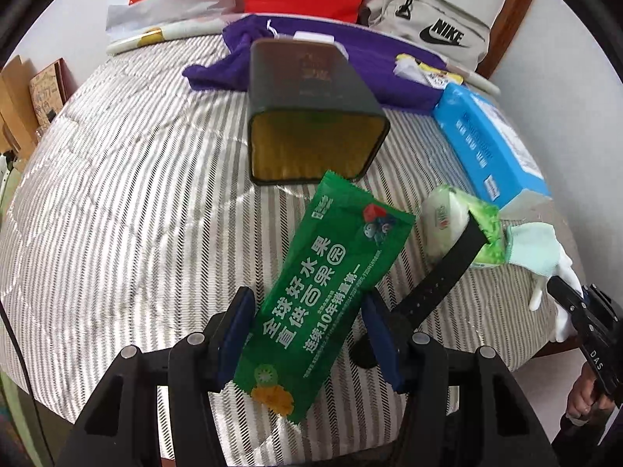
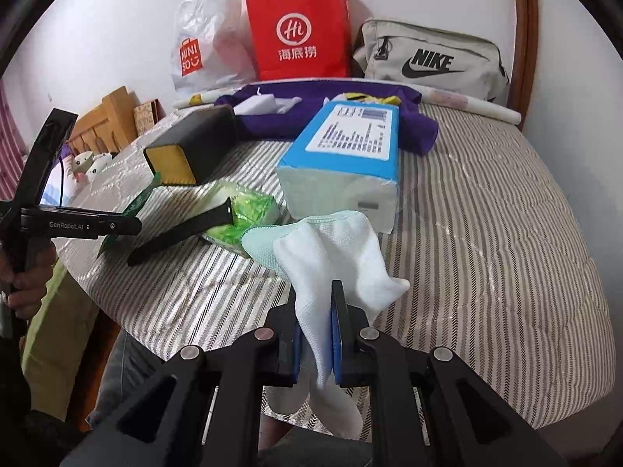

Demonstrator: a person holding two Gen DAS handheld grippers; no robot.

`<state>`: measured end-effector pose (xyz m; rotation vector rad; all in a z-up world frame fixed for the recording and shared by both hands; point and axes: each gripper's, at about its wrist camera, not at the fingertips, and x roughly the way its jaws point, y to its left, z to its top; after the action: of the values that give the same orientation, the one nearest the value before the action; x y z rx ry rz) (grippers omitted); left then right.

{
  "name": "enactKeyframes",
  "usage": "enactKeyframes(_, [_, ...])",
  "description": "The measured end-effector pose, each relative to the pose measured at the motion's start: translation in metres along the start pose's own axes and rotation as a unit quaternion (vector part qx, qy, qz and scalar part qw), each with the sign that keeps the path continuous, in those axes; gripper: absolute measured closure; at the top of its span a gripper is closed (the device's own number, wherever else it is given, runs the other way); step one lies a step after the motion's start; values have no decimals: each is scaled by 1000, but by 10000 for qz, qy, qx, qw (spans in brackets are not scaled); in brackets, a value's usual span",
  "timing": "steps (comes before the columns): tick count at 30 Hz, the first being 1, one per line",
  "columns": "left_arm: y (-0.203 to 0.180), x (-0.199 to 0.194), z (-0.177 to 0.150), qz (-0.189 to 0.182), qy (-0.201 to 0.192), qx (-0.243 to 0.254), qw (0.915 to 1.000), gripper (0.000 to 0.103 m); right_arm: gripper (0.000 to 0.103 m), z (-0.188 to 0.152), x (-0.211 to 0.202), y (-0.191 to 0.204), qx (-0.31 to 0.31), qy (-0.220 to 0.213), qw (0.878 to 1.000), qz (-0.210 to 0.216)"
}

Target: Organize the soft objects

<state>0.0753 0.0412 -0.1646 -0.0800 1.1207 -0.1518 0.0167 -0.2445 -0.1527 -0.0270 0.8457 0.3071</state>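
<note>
A dark green printed packet point(image 1: 331, 264) sits between the blue pads of my left gripper point(image 1: 307, 299), which is shut on its lower half. The packet's far end hangs just before the open mouth of a dark tin box point(image 1: 311, 116) lying on its side on the striped bed. My right gripper point(image 2: 316, 295) is shut on a white glove with a mint cuff point(image 2: 335, 257), which it holds near the bed's front edge. In the right wrist view the packet point(image 2: 144, 198) shows edge-on beside the tin point(image 2: 194, 144).
A light green tissue packet point(image 1: 459, 225) lies under a black strap point(image 1: 440, 272). A blue tissue pack point(image 2: 342, 148) lies to the right. Behind are a purple cloth point(image 1: 389, 66), a Nike bag point(image 2: 432, 58), a red paper bag point(image 2: 300, 31) and a white plastic bag point(image 2: 206, 43).
</note>
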Motion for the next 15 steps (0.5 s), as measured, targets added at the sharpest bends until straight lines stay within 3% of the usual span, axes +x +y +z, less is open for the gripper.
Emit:
enactKeyframes(11, [-2, 4, 5, -1, -110, 41, 9999, 48, 90, -5, 17, -6, 113, 186, 9997, 56])
enactKeyframes(15, [1, 4, 7, -30, -204, 17, 9998, 55, 90, -4, 19, -5, 105, 201, 9997, 63])
